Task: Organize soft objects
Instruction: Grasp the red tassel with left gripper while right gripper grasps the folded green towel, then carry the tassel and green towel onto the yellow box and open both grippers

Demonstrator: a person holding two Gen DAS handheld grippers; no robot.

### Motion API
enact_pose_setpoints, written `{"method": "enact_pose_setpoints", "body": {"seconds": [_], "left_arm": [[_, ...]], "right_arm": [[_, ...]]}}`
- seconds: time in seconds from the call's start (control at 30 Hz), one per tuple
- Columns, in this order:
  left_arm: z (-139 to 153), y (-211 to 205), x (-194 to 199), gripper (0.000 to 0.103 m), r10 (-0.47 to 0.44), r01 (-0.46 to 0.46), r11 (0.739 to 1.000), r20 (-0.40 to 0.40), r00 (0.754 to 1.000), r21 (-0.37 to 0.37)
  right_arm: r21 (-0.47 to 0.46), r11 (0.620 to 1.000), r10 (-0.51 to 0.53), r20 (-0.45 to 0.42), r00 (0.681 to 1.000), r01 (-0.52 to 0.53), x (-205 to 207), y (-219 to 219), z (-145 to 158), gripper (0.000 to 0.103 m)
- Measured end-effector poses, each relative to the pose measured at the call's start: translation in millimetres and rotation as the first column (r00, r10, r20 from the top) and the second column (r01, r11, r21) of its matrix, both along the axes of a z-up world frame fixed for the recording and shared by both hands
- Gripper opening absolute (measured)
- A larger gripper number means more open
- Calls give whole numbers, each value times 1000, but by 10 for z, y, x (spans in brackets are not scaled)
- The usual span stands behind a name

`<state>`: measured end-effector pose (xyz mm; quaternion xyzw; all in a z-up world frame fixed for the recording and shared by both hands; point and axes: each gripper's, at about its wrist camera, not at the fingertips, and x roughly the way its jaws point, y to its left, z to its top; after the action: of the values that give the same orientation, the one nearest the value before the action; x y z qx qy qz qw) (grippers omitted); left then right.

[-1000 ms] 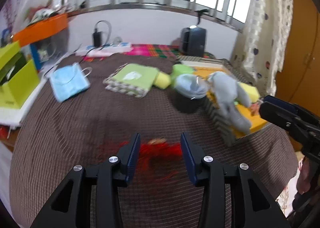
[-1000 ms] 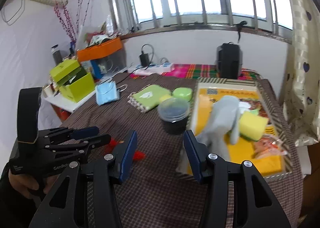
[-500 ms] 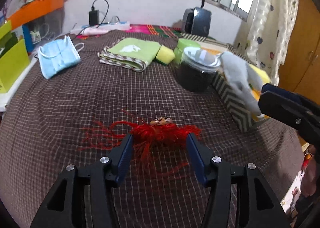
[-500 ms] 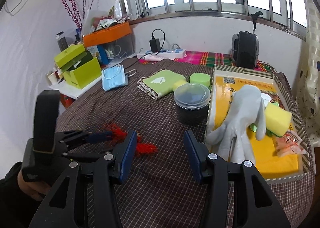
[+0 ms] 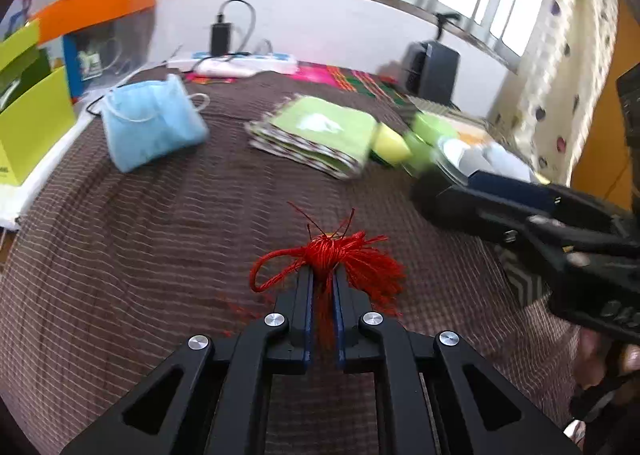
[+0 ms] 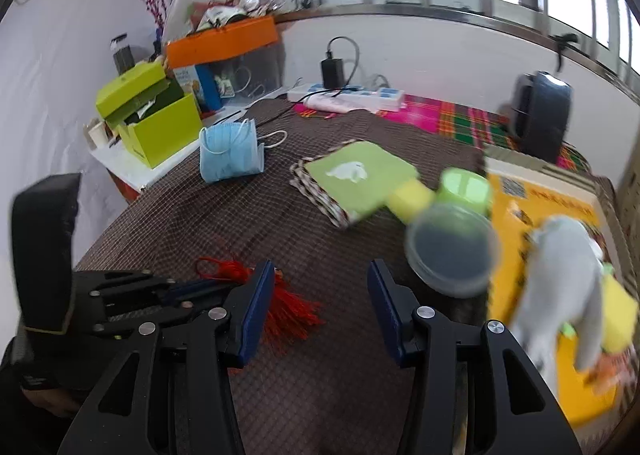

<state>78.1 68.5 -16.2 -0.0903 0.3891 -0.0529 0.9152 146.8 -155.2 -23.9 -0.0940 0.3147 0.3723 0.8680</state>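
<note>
My left gripper (image 5: 322, 279) is shut on a red tassel (image 5: 348, 259) and holds it just above the brown checked tablecloth. The tassel also shows in the right wrist view (image 6: 288, 311), beside the left gripper (image 6: 208, 287). My right gripper (image 6: 320, 275) is open and empty over the cloth; it shows at the right of the left wrist view (image 5: 480, 191). A grey plush toy (image 6: 560, 275) and a yellow sponge (image 6: 618, 315) lie in the yellow tray (image 6: 516, 199). A blue face mask (image 6: 230, 153), a folded green cloth (image 6: 356, 179) and another yellow sponge (image 6: 410, 199) lie on the table.
A dark lidded tub (image 6: 450, 251) and a green lidded pot (image 6: 466, 189) stand next to the tray. A lime box (image 6: 156, 123) and an orange bin (image 6: 224, 41) are at the left. A power strip (image 6: 348, 93) and a black speaker (image 6: 540, 115) are at the back.
My left gripper has shut on the red tassel and lifted it off the cloth. My right gripper has moved in towards the left one.
</note>
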Motion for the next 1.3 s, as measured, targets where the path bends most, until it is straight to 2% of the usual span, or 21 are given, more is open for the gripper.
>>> {"method": "enact_pose_setpoints", "body": {"seconds": [0.17,0.37,0.47,0.57,0.67,0.7,0.77,0.83,1.03,1.2,1.3], "left_arm": [[64,324,61,8,58,-58,998,20,998,-14],[72,630,130,8,107,-107,994,23,994,-21],[49,735,187,7,115,-115,993,18,993,-29],[21,807,239,7,119,-119,992,14,993,-40],[-1,854,289,7,122,-122,991,9,992,-48],[-5,865,307,7,123,-122,991,7,992,-50],[-1,875,336,7,122,-122,991,5,993,-55],[31,878,344,7,121,-121,991,11,993,-56],[301,818,333,8,109,-106,993,65,992,-46],[692,590,322,8,61,-56,998,148,987,-35],[890,364,341,8,8,-2,999,190,982,-34]], "right_arm": [[-39,999,-1,-6,1000,1,255,338,-64,50],[-103,993,-61,-4,998,60,591,662,-206,50],[-168,981,-92,27,995,95,702,819,-277,50],[-290,950,-90,93,992,113,741,998,-388,50],[-310,944,-86,86,993,108,800,1051,-439,50],[-308,945,-89,75,993,108,831,1053,-426,42],[-318,941,-91,84,992,114,864,1074,-410,19],[-309,945,-80,82,993,102,879,1079,-373,13],[-143,988,-48,93,995,61,713,847,-20,12],[-11,999,-42,153,987,44,450,458,428,12],[47,996,-86,188,978,78,382,120,622,12]]}}
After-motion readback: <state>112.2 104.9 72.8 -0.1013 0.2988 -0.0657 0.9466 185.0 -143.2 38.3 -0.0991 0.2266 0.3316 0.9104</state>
